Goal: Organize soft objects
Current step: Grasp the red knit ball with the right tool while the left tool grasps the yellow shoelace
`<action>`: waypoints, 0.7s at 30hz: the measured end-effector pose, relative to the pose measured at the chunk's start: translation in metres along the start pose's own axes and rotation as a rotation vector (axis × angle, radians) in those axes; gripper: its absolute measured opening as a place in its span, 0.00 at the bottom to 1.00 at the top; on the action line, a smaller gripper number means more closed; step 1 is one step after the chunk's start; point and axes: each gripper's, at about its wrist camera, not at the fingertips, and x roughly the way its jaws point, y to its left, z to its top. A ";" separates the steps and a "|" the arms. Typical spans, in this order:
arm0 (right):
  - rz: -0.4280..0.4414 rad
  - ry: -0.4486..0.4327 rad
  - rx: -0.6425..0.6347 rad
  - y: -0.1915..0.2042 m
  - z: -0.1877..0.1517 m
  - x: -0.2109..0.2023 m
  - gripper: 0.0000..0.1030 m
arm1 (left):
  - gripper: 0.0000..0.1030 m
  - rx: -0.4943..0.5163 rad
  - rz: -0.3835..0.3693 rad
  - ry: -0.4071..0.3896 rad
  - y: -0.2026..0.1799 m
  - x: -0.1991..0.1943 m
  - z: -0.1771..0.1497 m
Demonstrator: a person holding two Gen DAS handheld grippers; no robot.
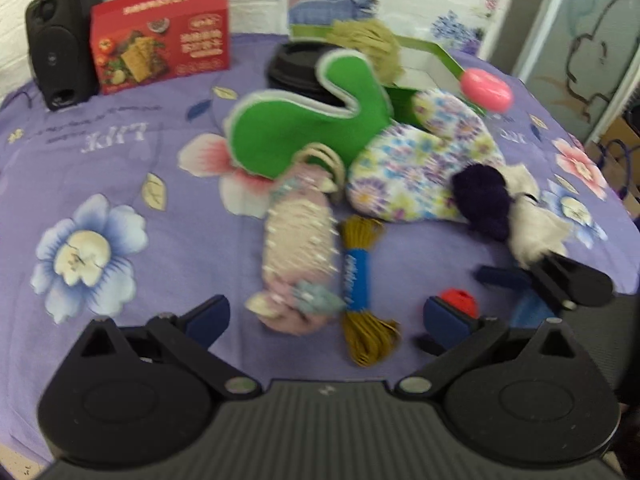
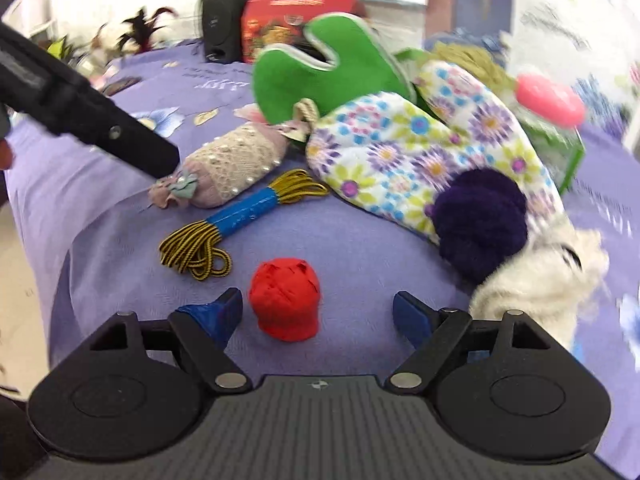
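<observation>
A heap of soft things lies on the purple flowered cloth point(image 1: 132, 168). In the right wrist view a red yarn ball point(image 2: 285, 305) sits between the open fingers of my right gripper point(image 2: 318, 314), untouched. Beyond it lie a yellow-black cord bundle with a blue band point(image 2: 240, 216), a pink beaded pouch point(image 2: 236, 166), a green mitt point(image 2: 316, 76), a floral mitt point(image 2: 420, 152), a dark purple pom-pom point(image 2: 482, 220) and a white fluffy piece point(image 2: 536, 280). My left gripper point(image 1: 326, 318) is open and empty just before the pouch point(image 1: 298, 248) and cord point(image 1: 358, 276).
A black speaker point(image 1: 60, 52) and a red food box point(image 1: 160, 36) stand at the back left. A green box point(image 1: 432, 56) with a beige yarn ball point(image 1: 372, 46) and a pink oval thing point(image 1: 486, 90) sit behind the mitts. A black lid point(image 1: 296, 68) lies under the green mitt point(image 1: 304, 124).
</observation>
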 end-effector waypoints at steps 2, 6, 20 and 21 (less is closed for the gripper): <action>0.005 -0.020 -0.032 0.003 -0.002 0.004 0.67 | 1.00 -0.003 -0.045 0.033 -0.010 0.009 -0.003; 0.023 -0.084 -0.027 0.002 -0.012 0.006 0.68 | 0.99 -0.038 -0.096 0.080 -0.024 0.031 -0.003; 0.131 -0.109 -0.022 -0.002 -0.008 0.007 0.59 | 0.90 -0.193 -0.112 0.148 -0.013 0.061 -0.002; 0.137 -0.109 -0.016 -0.003 -0.007 0.007 0.54 | 0.86 -0.189 -0.109 0.147 -0.013 0.061 -0.002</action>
